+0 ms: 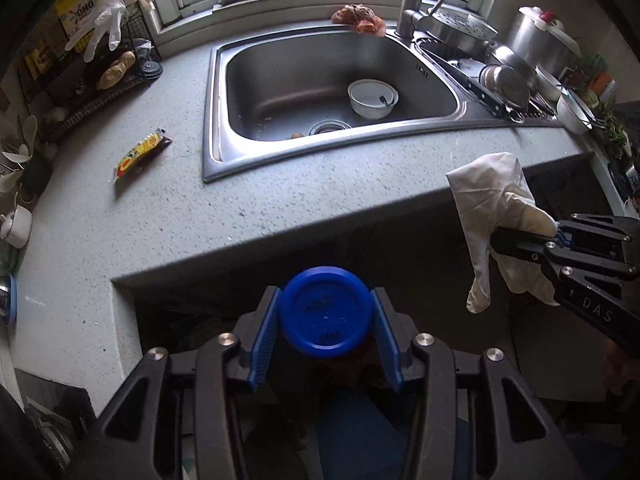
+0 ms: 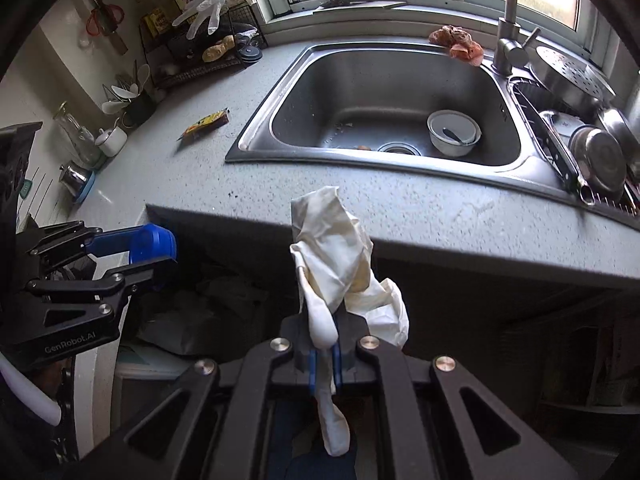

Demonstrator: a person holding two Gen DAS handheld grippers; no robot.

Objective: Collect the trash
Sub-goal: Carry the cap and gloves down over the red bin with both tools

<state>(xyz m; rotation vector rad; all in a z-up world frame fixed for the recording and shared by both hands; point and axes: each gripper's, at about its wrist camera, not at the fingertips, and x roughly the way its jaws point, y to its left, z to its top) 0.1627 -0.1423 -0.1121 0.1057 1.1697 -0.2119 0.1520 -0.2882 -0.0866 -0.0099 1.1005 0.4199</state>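
My left gripper [image 1: 325, 300] is shut on a blue round lid [image 1: 325, 312], held in front of the counter edge over the dark space below. In the right wrist view the left gripper [image 2: 160, 254] and the blue lid [image 2: 154, 244] appear at the left. My right gripper [image 2: 325, 346] is shut on a crumpled white rubber glove [image 2: 340, 248] that sticks up and droops past the fingers. It shows in the left wrist view too, the right gripper [image 1: 556, 234] with the glove [image 1: 492, 208]. A yellow wrapper [image 1: 142, 154] [image 2: 206, 122] lies on the counter, left of the sink.
The steel sink [image 1: 216, 92] holds a white bowl [image 1: 372, 98]. A crumpled brown-orange wad [image 1: 358, 16] sits on its far rim by the tap [image 1: 412, 4]. Pots and a knife fill the drainer [image 1: 516, 80]. A wire rack [image 1: 100, 76] stands far left. Dark crumpled bag material [image 2: 208, 304] lies under the counter.
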